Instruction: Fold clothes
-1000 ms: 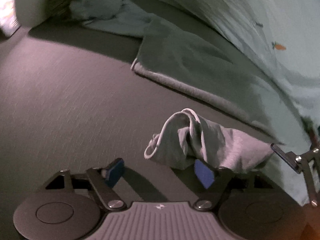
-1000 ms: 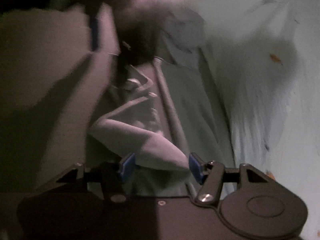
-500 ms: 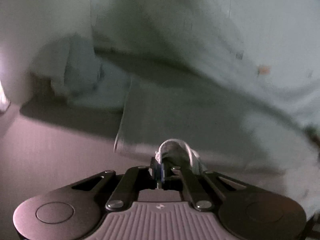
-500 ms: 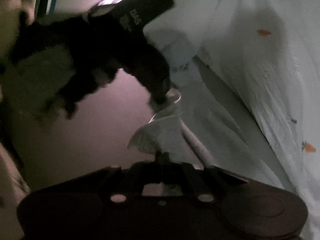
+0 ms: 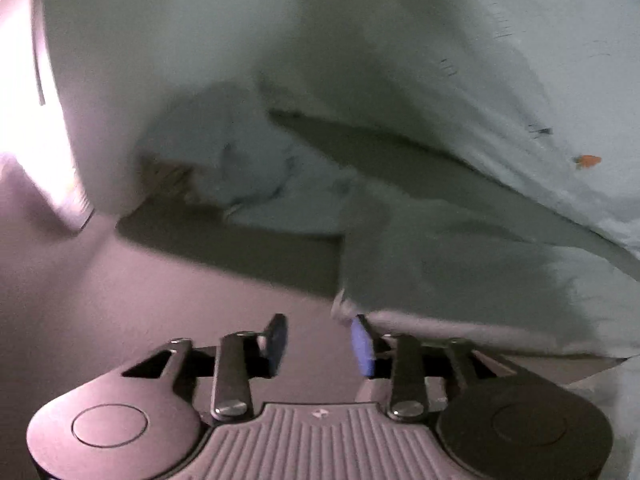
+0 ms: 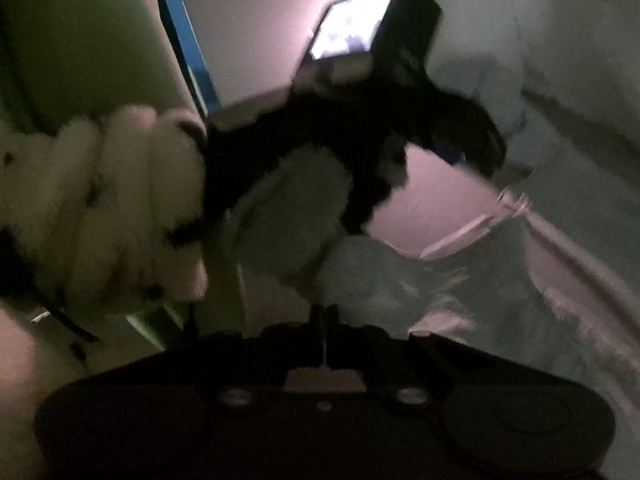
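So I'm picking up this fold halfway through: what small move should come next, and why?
Probably close the left hand-held gripper on the hem corner of the grey-green garment. Its blue pads stand apart with that corner just at the right pad, nothing between them. The right hand-held gripper looks shut on the cloth, so one edge seems held already.

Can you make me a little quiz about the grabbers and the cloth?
1. True or false: the left gripper has its jaws open.
2. What lies by the left gripper's right jaw: A) a cup, B) the hem of the grey cloth, C) a shoe?
3. Fill in: the right gripper has its jaws ____.

Key: 1 true; 2 B; 3 shut.
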A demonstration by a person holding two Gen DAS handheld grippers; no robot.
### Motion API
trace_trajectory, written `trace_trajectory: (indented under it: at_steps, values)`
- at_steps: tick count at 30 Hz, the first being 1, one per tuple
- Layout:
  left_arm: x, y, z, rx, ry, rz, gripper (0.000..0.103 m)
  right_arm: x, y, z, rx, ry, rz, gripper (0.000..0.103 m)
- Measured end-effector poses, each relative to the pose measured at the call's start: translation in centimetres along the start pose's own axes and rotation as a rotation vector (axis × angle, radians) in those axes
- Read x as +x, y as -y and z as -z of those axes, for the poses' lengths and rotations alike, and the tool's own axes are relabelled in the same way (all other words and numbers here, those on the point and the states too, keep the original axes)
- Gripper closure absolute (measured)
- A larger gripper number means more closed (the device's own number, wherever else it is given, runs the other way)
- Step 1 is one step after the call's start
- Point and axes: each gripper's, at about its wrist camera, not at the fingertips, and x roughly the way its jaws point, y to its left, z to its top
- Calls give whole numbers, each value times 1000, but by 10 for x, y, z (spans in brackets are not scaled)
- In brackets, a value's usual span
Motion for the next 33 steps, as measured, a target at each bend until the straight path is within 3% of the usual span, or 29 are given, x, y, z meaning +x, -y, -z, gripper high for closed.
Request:
trace_trajectory:
  at_steps: [1, 2, 4, 8, 11, 14, 16, 18, 19, 24, 28, 31, 33]
  values:
    - [-2, -5, 3, -16, -9, -3, 58, -3, 2, 2, 19, 5, -16, 91]
    - [-6, -9, 6, -27, -18, -3, 54, -7, 4, 4, 45, 15, -24, 74]
    - [-12, -16, 14, -51, -36, 1, 47, -15, 10, 9, 97, 33, 0, 54]
    - [-15, -12, 32, -55, -100, 77, 38, -29, 28, 24, 218, 58, 72, 55]
    - [-4, 6, 46, -5, -160, 125, 37, -40, 44, 33, 318, 75, 127, 55]
    - [4, 27, 58, 61, -166, 140, 37, -48, 61, 44, 402, 85, 184, 55]
    - [10, 40, 65, 97, -141, 103, 45, -51, 70, 52, 434, 85, 227, 55]
    - [14, 53, 67, 182, -92, -32, 98, -57, 77, 60, 465, 88, 273, 55]
    - [14, 54, 64, 198, -90, -64, 101, -62, 80, 64, 487, 91, 295, 55]
    - [22, 29, 49, 11, -115, -74, 101, -94, 99, 97, 605, 133, 423, 56]
    - [25, 27, 45, 33, -110, -288, 98, -136, 124, 139, 768, 201, 545, 55]
    - [11, 5, 37, -147, -126, -215, 91, -174, 149, 176, 899, 274, 641, 51]
    - [-5, 9, 36, -200, -99, -169, 76, -202, 166, 203, 972, 318, 718, 42]
